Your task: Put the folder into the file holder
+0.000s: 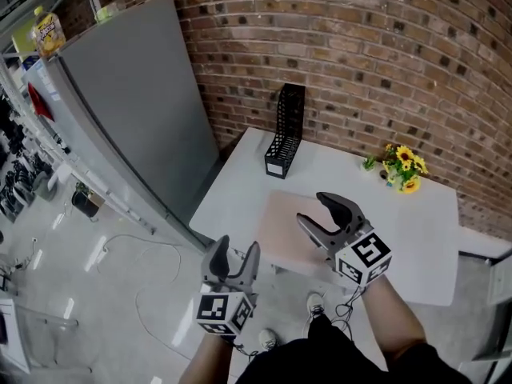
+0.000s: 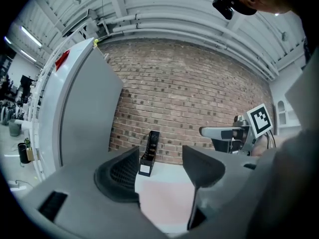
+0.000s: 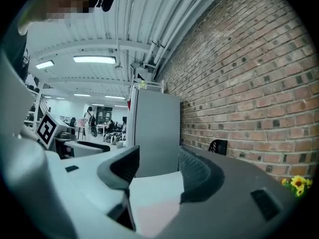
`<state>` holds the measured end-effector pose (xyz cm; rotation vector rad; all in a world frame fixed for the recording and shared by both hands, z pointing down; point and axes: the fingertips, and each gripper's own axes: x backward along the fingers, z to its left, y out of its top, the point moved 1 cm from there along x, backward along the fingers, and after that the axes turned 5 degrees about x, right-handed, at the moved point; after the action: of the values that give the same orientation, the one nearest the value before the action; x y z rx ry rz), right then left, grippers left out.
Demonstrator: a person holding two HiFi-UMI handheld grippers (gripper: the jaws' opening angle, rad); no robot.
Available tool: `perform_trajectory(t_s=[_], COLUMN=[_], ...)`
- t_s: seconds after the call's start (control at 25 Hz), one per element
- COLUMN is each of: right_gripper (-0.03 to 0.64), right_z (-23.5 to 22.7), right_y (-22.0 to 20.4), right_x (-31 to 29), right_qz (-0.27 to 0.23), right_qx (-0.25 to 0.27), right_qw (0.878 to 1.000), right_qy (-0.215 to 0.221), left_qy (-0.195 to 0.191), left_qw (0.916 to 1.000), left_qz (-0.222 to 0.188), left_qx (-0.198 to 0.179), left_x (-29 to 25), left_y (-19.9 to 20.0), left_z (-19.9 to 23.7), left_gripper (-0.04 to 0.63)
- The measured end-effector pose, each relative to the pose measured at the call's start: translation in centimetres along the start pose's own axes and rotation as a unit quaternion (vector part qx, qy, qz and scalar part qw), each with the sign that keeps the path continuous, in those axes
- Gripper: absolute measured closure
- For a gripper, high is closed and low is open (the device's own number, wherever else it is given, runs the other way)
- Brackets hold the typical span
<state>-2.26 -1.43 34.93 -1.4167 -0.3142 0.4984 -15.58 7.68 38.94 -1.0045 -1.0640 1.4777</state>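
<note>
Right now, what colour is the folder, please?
The folder is pale pink, best in the head view.

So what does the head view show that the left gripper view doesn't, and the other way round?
Only the head view: the yellow flowers at the table's far right, and the person's shoes below the table edge.

Only the left gripper view: the ceiling lights and the camera worn on the person's head.

Both: the black file holder standing upright by the brick wall, the pink folder lying flat on the white table, and the right gripper with its jaws apart.
</note>
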Motion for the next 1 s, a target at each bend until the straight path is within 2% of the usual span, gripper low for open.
perform_trajectory(t_s=[0.56,1.0], right_gripper=[0.355,0.344], right_z=[-7.4,-9.6], right_y=[-3.3,-6.2], right_x=[-3.5,-6.6], right_qz=[0.014,0.029], right_qx=[0.001,-0.020], right_qw=[0.996,0.987], right_qy=[0.090,0.157], left_qy=[0.093,0.170], left_qw=[0.9950,0.9824], left_qz=[0.008,0.023], left_qx=[0.036,0.073], left_x=[-5.8,-6.9], left_y=[-3.3,-6.1], left_z=[-0.9,0.3], left_gripper=[0.337,0.337])
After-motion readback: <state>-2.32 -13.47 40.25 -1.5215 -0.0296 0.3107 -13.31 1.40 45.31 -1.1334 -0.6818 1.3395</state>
